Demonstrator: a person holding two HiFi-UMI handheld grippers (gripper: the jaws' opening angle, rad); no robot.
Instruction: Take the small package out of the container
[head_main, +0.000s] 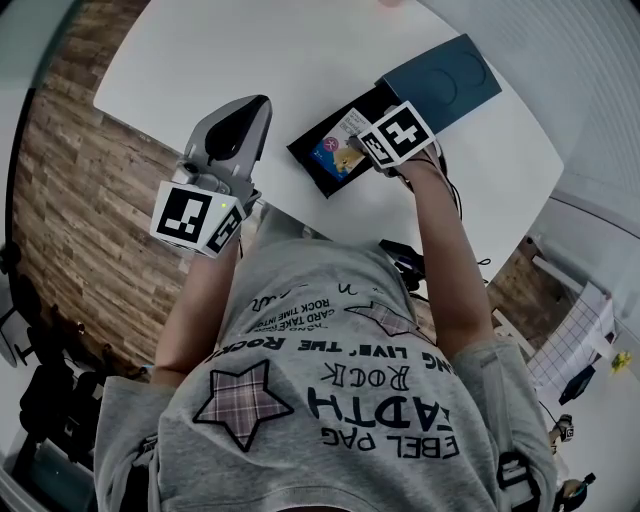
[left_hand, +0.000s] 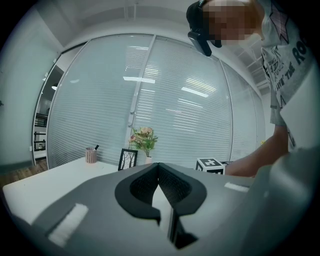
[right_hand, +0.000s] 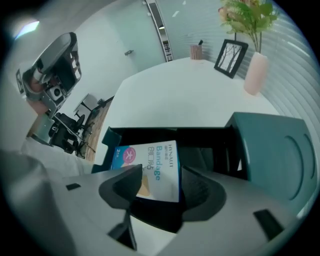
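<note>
A dark teal box (head_main: 312, 166) lies open on the white table (head_main: 250, 50), its lid (head_main: 445, 82) folded back to the right. Inside lies the small package (head_main: 340, 150), white and blue, printed "Bandage". My right gripper (head_main: 372, 152) points steeply down over the box. In the right gripper view its jaws stand wide apart either side of the package (right_hand: 155, 162), not pressing it; the left jaw covers its lower corner. That gripper (right_hand: 162, 187) is open above the box (right_hand: 150, 134). My left gripper (head_main: 250, 108) hovers left of the box, shut and empty (left_hand: 160, 187).
A vase of flowers (right_hand: 254, 72), a small picture frame (right_hand: 231, 57) and a pen cup (right_hand: 196, 51) stand at the table's far side. The table edge and wood floor (head_main: 90, 200) lie to the left. Office chairs (right_hand: 65, 130) stand beyond the table.
</note>
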